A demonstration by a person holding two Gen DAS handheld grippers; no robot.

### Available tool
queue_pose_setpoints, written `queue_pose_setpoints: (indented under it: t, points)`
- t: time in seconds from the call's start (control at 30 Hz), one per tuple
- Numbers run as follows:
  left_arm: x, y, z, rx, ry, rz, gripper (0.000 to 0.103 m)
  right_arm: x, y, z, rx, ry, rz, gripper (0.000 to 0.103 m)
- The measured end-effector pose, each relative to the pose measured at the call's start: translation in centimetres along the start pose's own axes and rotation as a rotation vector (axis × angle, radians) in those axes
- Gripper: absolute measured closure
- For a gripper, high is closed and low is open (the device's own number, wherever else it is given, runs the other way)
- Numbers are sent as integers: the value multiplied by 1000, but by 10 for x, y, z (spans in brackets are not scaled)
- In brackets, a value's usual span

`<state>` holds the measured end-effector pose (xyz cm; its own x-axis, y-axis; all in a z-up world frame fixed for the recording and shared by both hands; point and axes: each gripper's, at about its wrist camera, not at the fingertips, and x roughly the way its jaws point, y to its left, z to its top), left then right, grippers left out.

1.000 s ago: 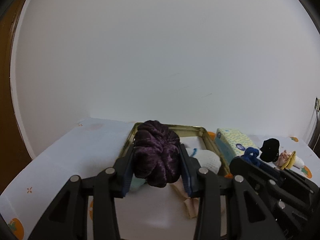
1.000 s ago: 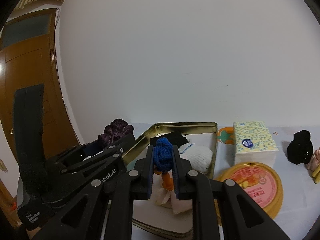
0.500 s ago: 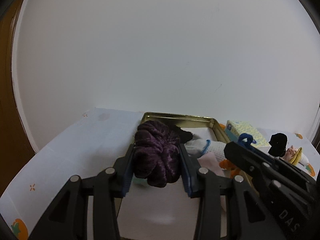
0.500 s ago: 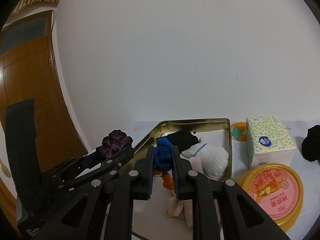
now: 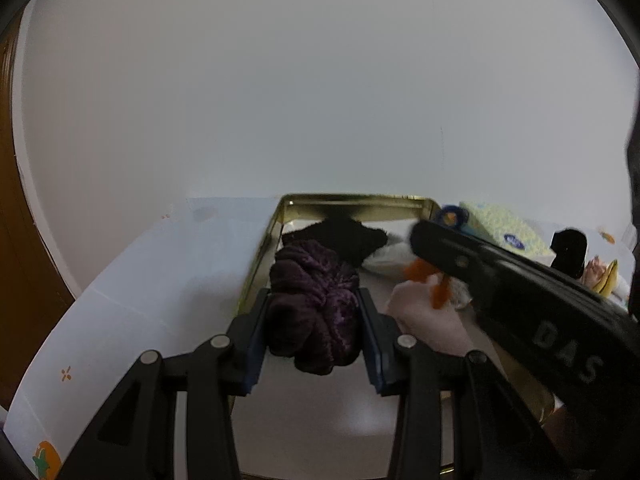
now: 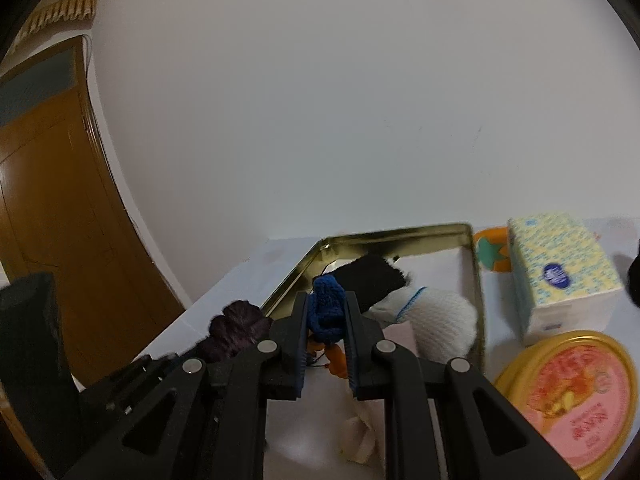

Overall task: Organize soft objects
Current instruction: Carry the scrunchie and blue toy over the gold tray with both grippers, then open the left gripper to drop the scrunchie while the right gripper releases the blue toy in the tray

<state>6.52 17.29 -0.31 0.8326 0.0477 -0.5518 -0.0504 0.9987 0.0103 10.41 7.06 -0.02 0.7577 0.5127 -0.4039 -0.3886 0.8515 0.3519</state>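
My left gripper (image 5: 314, 312) is shut on a dark purple velvet scrunchie (image 5: 314, 308), held above the near left part of a gold tin tray (image 5: 356, 200). My right gripper (image 6: 327, 312) is shut on a blue knitted piece (image 6: 327, 310) with orange bits (image 6: 336, 356) hanging under it, also over the tray (image 6: 396, 234). Inside the tray lie a black cloth (image 6: 366, 278), a white knitted item (image 6: 436, 320) and a pale pink cloth (image 5: 426, 316). In the right wrist view the purple scrunchie (image 6: 238, 330) shows at the left, in the left gripper.
A yellow-patterned tissue pack (image 6: 560, 276) stands right of the tray. In front of it lies a round yellow lid with a pink label (image 6: 576, 396). A black soft item (image 5: 568, 252) and a pink-and-yellow one (image 5: 604, 278) lie on the white tablecloth (image 5: 160, 272) at the far right.
Both grippers have moved farther over the tray, still holding their items. The right gripper now crosses the right side of the left wrist view, closer and larger.
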Motion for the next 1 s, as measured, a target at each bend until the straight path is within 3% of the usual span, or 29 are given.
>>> queue_pose_setpoints:
  t: [0.17, 0.43, 0.47, 0.5, 0.57, 0.63, 0.67, 0.8, 1.0]
  points:
    - [7, -3, -4, 28, 41, 19, 63, 19, 0, -6, 21, 96, 55, 85]
    - [9, 2, -7, 21, 77, 32, 63, 34, -3, -15, 47, 168, 91, 85]
    - [9, 2, -7, 20, 78, 36, 58, 37, -4, -16, 61, 191, 95, 83]
    - [9, 2, -7, 20, 78, 43, 53, 38, -4, -16, 64, 201, 98, 79]
    - [7, 4, -7, 9, 61, 45, 33, 38, -4, -16, 67, 207, 103, 46]
    - [0, 4, -6, -14, 23, 46, 9, 31, -5, -15, 69, 170, 98, 26]
    - [-3, 3, -5, -12, 6, 48, 5, 26, -5, -15, 67, 142, 95, 21]
    - [-8, -3, -3, 32, -40, 87, 1, 14, -7, -15, 54, 100, 102, 21]
    - [-7, -2, -2, 36, -44, 96, 1, -3, -20, -12, 96, 25, 88, 21]
